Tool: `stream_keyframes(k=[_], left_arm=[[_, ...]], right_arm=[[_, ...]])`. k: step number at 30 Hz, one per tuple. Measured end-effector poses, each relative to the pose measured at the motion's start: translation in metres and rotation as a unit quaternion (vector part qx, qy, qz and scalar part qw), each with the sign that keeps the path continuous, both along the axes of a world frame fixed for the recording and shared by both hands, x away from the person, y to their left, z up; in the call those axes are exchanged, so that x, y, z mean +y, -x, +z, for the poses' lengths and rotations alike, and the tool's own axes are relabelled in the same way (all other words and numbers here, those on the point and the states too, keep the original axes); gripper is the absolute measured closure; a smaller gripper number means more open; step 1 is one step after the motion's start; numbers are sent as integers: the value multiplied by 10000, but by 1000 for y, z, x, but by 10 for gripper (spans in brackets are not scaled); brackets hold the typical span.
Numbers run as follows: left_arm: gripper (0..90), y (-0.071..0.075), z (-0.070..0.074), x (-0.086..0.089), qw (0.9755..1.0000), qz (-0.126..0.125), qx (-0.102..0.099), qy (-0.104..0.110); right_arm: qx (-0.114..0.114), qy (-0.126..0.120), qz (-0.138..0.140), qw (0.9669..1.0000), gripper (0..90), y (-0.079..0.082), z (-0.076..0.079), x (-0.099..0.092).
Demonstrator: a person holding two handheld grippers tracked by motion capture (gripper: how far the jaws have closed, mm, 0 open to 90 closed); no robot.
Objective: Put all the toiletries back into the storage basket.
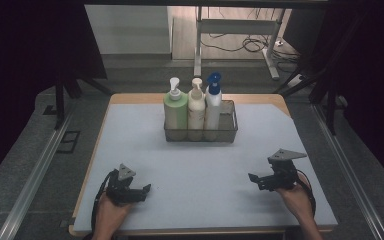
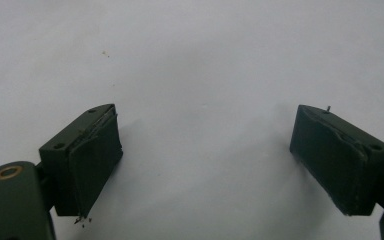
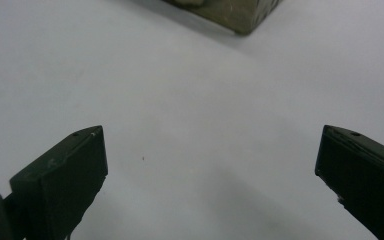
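Both grippers are resting low on the grey mat (image 1: 130,130), jaws spread wide and holding nothing: the left gripper (image 1: 142,191), the right gripper (image 1: 254,178). The 3 bottles are standing in the wire basket (image 1: 228,131), well apart from both. Judging from this, the reach is not yet begun; the next move is calling for an advance toward the blue-capped spray bottle (image 1: 213,102).

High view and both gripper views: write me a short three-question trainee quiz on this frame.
1. True or false: the left gripper holds a bottle.
2. How many bottles stand in the wire basket?
3. Which bottle has the blue top? A) the green bottle B) the cream bottle C) the white bottle

Key:
1. False. Its jaws stand wide apart over bare mat.
2. Three, upright in a row.
3. C, at the right of the row. The right gripper is open too.
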State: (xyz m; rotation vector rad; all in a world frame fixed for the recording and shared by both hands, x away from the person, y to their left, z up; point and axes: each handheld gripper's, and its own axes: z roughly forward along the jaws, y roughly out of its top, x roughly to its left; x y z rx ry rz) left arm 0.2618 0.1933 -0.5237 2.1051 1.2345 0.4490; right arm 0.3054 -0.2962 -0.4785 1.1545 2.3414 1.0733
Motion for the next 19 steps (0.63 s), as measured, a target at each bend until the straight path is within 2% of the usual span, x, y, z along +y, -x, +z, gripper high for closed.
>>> stream_keyframes(k=[4, 11, 19], left_arm=[[125, 0, 0, 0, 10000, -2, -2, -1], [125, 0, 0, 0, 10000, -1, -3, -3], [124, 0, 0, 0, 10000, -6, 7, -16]], right_arm=[[73, 16, -7, 10000, 0, 3, -16, -1], [213, 380, 52, 9990, 0, 5, -41, 3], [169, 407, 59, 9990, 0, 6, -43, 3]])
